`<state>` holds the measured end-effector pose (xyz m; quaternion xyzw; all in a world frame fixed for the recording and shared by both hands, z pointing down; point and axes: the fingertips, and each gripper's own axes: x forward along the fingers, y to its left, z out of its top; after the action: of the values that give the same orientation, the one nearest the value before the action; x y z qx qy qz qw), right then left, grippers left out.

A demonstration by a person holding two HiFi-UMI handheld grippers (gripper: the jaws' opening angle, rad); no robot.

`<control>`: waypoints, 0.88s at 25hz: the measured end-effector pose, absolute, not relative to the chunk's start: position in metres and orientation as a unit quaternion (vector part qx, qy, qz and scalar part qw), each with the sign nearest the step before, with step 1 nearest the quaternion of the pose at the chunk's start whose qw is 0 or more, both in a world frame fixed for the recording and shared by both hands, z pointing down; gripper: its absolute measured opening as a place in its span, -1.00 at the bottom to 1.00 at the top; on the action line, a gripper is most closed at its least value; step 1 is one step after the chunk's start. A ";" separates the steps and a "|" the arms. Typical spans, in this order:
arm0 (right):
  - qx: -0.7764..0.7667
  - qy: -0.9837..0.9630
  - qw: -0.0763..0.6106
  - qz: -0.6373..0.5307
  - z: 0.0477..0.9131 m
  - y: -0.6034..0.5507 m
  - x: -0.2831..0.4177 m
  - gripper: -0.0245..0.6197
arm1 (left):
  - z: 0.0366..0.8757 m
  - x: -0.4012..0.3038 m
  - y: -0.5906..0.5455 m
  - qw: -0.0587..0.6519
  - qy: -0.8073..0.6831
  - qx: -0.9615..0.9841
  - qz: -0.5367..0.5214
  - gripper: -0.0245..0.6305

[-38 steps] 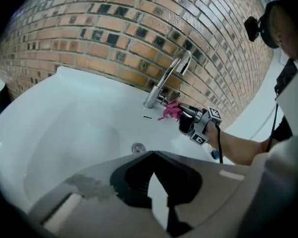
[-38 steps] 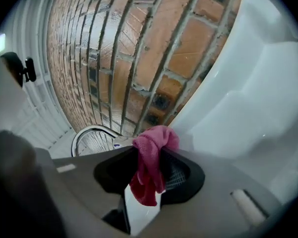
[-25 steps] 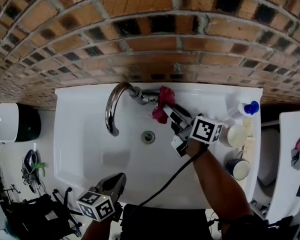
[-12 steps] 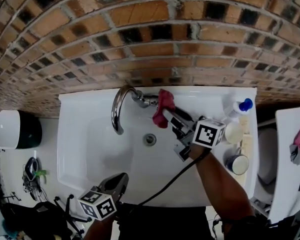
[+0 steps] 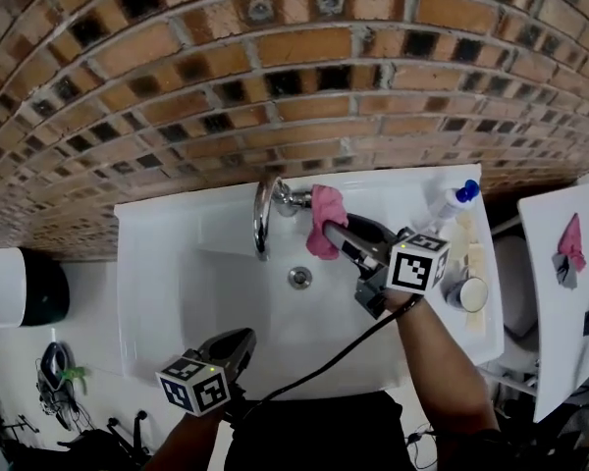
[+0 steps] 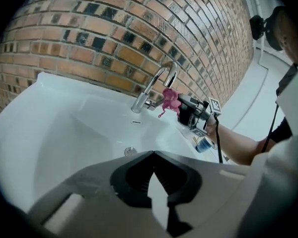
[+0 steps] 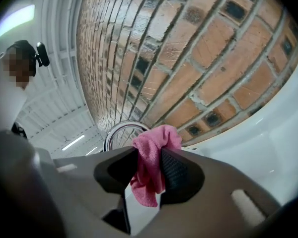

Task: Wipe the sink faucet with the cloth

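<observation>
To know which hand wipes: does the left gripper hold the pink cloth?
No, the pink cloth sits between the jaws of the right gripper; the left gripper has its jaws together on nothing.

most of the faucet (image 7: 111,133) behind the cloth (image 7: 156,139) and right claw (image 7: 148,175)

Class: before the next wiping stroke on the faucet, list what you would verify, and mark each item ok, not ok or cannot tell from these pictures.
1. Cloth clamped in the right gripper: ok, jaws shut on it.
2. Cloth against the faucet: cannot tell; it sits at the faucet's base, but contact is unclear.
3. Left gripper out of the way: ok, jaws together, empty, at the front rim of the sink.
4. Water off: ok, no stream shows at the spout.
5. Bottle and cup clear of the right arm: ok, both stand at the right rim, not touching it.
</observation>
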<state>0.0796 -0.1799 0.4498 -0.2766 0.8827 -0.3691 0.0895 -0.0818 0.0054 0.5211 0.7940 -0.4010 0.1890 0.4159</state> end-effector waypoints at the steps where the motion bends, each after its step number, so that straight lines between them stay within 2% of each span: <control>1: -0.281 0.886 0.083 -0.360 0.445 -0.176 0.077 -0.49 | 0.519 -0.083 0.004 0.414 -0.391 0.800 0.189 -0.91; 11: -0.353 0.863 0.094 -0.349 0.441 -0.138 0.051 -0.49 | 0.514 -0.109 -0.009 0.405 -0.330 0.832 0.186 -0.91; 15: -0.377 0.851 0.110 -0.348 0.462 -0.151 0.039 -0.49 | 0.514 -0.119 -0.010 0.400 -0.317 0.836 0.201 -0.91; 22: -0.438 0.835 0.088 -0.322 0.496 -0.199 0.029 -0.49 | 0.509 -0.148 -0.019 0.394 -0.339 0.828 0.210 -0.91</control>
<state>0.0292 -0.1992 0.4961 -0.4382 0.8345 -0.3223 0.0877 -0.1481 -0.0186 0.5087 0.8279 -0.3394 0.2099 0.3941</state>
